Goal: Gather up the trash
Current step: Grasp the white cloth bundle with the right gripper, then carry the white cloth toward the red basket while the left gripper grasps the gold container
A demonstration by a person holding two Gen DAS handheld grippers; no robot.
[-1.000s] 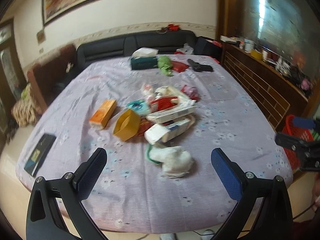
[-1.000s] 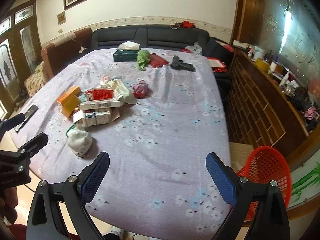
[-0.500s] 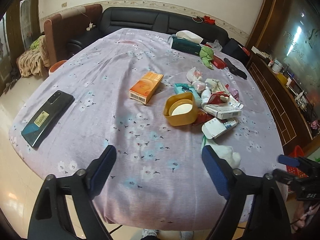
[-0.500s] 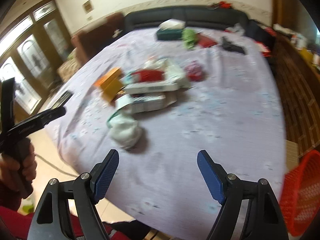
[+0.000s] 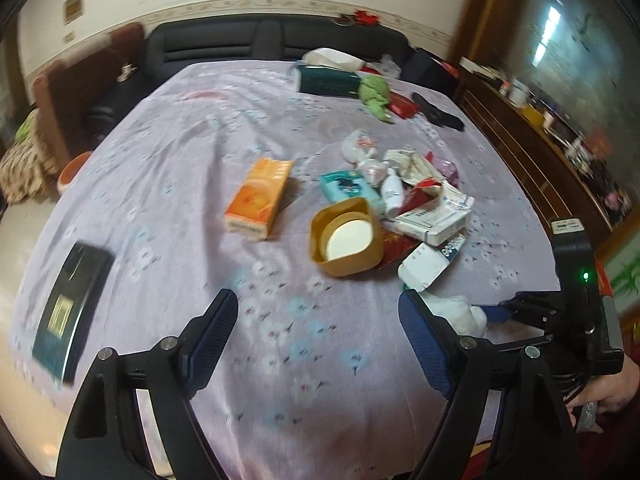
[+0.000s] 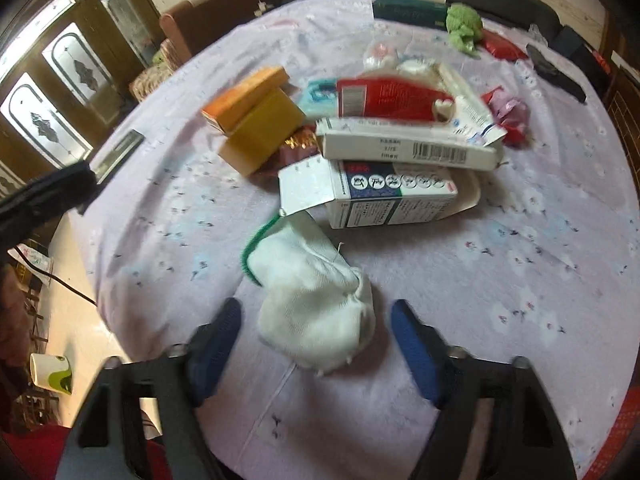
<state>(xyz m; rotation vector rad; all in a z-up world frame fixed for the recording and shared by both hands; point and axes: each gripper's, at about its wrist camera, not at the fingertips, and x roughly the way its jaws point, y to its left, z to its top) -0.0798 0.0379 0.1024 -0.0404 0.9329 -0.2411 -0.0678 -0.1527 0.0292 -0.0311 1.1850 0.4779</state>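
Right tool gaped wide, fingers either side of a crumpled white cloth bundle with green trim — no contact seen. Beyond it lay the litter heap: a white-and-blue carton, a yellow square tub. Left tool also wide, empty, above the lilac-clothed bench.

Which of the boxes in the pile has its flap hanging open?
The white and blue carton, lowest in the pile beside the white glove. Its end flap sticks out open; the long barcode box resting on it looks shut.
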